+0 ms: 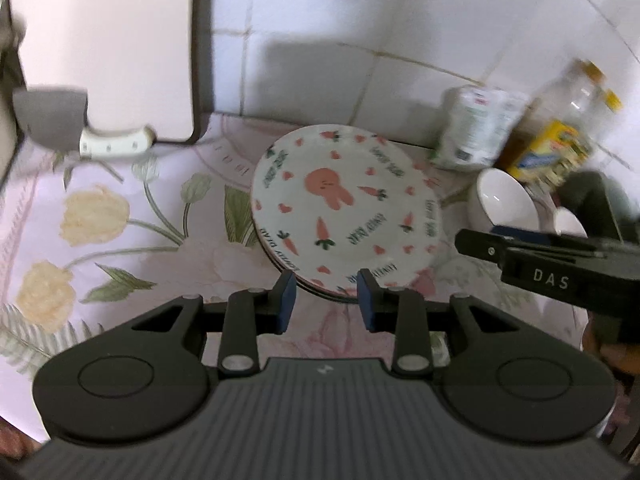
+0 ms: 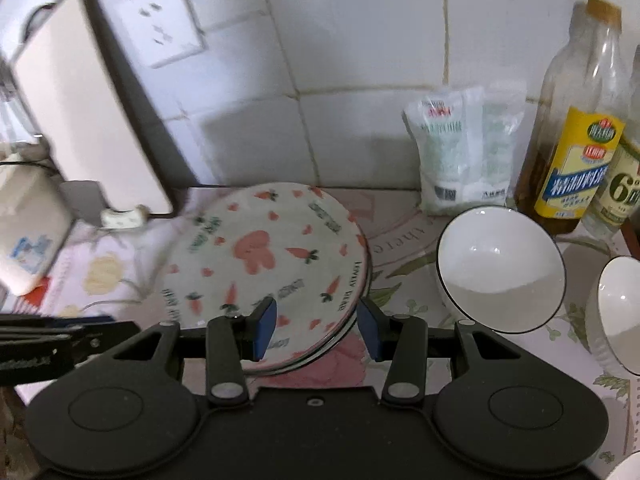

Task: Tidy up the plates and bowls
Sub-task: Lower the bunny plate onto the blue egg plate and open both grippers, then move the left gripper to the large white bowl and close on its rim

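A stack of plates (image 1: pixel 344 208) with a pink rabbit and carrot print lies on the flowered tablecloth; it also shows in the right wrist view (image 2: pixel 268 272). My left gripper (image 1: pixel 326 300) is open and empty just before the stack's near rim. My right gripper (image 2: pixel 316 328) is open and empty above the stack's near right rim; its body shows in the left wrist view (image 1: pixel 560 272). A white bowl with a dark rim (image 2: pixel 500 268) stands right of the plates, also in the left wrist view (image 1: pixel 500 200). A second white bowl (image 2: pixel 620 304) stands further right.
A salt bag (image 2: pixel 464 152) and oil and vinegar bottles (image 2: pixel 576 128) stand against the tiled wall at the back right. A white appliance (image 2: pixel 80 120) and a white-handled cleaver (image 1: pixel 80 132) are at the back left. A white box (image 2: pixel 28 232) sits far left.
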A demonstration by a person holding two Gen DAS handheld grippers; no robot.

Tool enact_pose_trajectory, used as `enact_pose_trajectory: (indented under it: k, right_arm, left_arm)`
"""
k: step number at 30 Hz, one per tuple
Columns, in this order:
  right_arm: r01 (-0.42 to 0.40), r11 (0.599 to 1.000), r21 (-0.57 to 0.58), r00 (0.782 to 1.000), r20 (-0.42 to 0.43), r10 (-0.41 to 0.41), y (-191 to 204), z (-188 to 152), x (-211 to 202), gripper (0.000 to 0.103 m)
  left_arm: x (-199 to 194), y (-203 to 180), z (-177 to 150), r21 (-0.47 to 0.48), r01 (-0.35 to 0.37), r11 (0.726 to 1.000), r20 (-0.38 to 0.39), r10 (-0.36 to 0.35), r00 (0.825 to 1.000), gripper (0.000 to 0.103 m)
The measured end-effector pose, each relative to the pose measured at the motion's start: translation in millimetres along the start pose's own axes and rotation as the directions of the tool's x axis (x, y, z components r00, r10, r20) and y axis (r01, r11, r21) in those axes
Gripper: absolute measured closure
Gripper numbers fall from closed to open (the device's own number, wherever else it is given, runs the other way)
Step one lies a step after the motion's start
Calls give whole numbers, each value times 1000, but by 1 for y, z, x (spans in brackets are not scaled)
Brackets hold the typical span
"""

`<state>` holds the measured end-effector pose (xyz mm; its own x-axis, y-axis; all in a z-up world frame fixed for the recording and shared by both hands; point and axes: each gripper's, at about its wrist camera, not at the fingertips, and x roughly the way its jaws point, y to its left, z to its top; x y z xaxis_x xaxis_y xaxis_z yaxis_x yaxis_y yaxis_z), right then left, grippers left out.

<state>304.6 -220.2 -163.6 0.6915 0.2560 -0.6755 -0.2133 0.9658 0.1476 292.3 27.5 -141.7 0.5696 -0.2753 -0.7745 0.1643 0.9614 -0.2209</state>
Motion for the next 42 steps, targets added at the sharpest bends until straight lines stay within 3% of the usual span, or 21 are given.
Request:
enact_pose_trajectory:
  k: [11,14,17,22,29,32,34,42]
  right_arm:
    - [-11,976,-219,995,94,33,14,-20,-95,52]
    - [-17,975,-220,990,131,47,11,-29,-122,51]
    - [-42,983,-176,989,132,66,3,-36,-143,38]
    - [-17,987,-162,987,152,42,-11,-58,-173,35]
    - [-35,975,-219,976,202,81,-29,-97,-217,27]
    - [-21,965,-262,968,236,85,-38,-115,-234,14]
    - [0,958,-287,963,257,77,-42,-126,-243,13]
    - [51,950,-307,958,285,41,-76,-172,-259,6]
  left_arm:
    - [-66,-48,-23,162,11,987,-2,-11,1000,49]
    - [-81,-59,-32,183,33,983,24,-38,999,48]
    - [-95,-70,-39,195,77,978,49,-88,995,48]
    - [-113,-96,-54,284,42,958,68,-64,996,42]
    - [-121,-128,-77,368,44,929,51,-68,996,34]
    - [-119,-141,-87,386,55,921,35,-74,997,32]
    - [-116,-151,-93,394,63,917,27,-79,996,24]
    - [-101,-185,-113,393,96,915,3,-106,994,13]
